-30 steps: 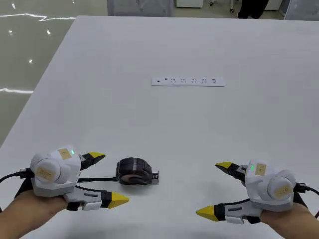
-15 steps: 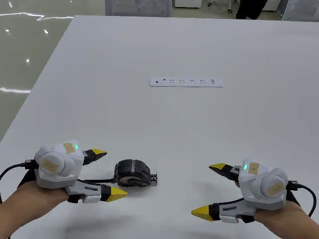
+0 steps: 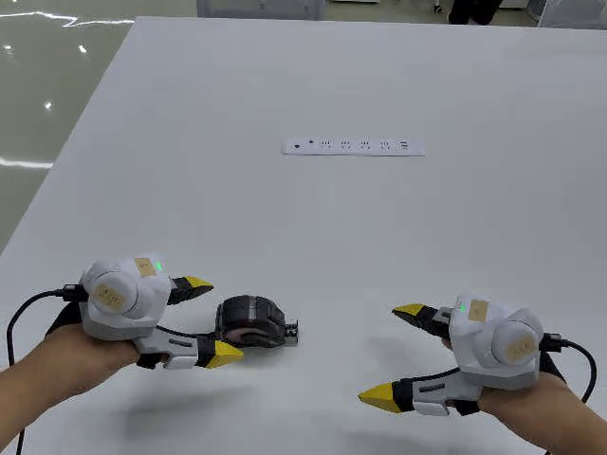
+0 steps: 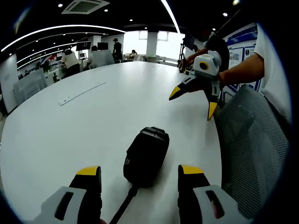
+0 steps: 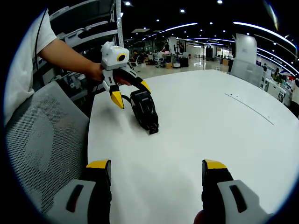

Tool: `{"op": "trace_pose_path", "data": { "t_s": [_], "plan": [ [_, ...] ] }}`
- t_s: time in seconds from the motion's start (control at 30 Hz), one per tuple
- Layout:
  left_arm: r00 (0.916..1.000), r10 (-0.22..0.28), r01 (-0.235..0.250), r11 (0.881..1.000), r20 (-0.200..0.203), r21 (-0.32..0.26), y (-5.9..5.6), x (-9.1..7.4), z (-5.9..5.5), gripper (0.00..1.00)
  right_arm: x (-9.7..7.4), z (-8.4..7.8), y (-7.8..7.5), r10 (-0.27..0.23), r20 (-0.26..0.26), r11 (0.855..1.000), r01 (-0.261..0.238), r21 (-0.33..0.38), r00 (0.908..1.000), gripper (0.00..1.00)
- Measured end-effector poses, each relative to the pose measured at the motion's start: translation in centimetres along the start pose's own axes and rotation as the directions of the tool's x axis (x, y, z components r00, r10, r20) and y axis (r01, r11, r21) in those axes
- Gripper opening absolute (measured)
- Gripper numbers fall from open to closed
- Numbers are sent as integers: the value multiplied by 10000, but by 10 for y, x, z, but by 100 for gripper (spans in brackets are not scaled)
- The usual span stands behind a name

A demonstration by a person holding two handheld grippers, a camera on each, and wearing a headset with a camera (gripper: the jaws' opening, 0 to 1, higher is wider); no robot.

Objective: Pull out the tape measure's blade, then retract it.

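"On the white table [image 3: 379, 237], head view first: where's the tape measure [image 3: 251, 320]?"

"Near the front edge, lying on its side, with its hook end turned toward the right gripper [image 3: 387, 353]. The left gripper [image 3: 218, 318] has its jaws apart, and the case sits just past the yellow tips, partly between them. A thin black cord [image 3: 180, 334] runs back from the case under that gripper."

"And the right one?"

"Jaws wide apart and holding nothing, well apart from the tape. A white power strip [image 3: 353, 146] lies farther up the table."

"Left gripper view?"

"The dark case [image 4: 146, 156] lies lengthwise, its near end between the two yellow tips, with table showing on either side — no contact that I can see. The cord leaves its near end. The right gripper [image 4: 192, 105] hovers beyond with spread jaws, and a grey mesh chair [image 4: 252, 140] stands at the right."

"Right gripper view?"

"Its own yellow tips stand far apart over bare table. Across from it, the left gripper [image 5: 131, 94] straddles the far end of the tape [image 5: 145, 111], and the blade's hook sits at the case mouth, facing this way."
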State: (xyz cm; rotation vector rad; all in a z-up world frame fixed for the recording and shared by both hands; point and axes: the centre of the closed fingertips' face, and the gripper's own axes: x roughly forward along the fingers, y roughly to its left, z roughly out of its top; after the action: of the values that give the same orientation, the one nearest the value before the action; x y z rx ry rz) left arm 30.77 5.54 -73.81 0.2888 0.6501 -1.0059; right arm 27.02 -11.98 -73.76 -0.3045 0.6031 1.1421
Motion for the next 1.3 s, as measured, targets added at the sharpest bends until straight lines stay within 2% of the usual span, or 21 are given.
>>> {"op": "trace_pose_path", "data": {
  "t_s": [0.23,0.53,0.77,1.2,1.3],
  "plan": [
    [9991,-308,316,9992,-302,253,-3,5,1,52,2,0,2,74,21,10000,-74,40,10000,76],
    [9963,-538,577,9966,-666,584,-4,10,0,45,3,-8,5,78,-68,9999,-77,135,9999,75],
    [9922,-725,817,9926,-1014,903,-4,13,-6,39,4,-11,5,43,-118,9998,-41,177,9999,75],
    [9851,-780,1011,9836,-1531,1494,-6,19,-10,33,6,-8,7,46,-35,9995,-45,299,10000,74],
    [9842,-645,928,9810,-1649,1701,-3,19,-11,31,6,-8,7,66,-49,9996,-64,284,10000,74]
  ]
}}
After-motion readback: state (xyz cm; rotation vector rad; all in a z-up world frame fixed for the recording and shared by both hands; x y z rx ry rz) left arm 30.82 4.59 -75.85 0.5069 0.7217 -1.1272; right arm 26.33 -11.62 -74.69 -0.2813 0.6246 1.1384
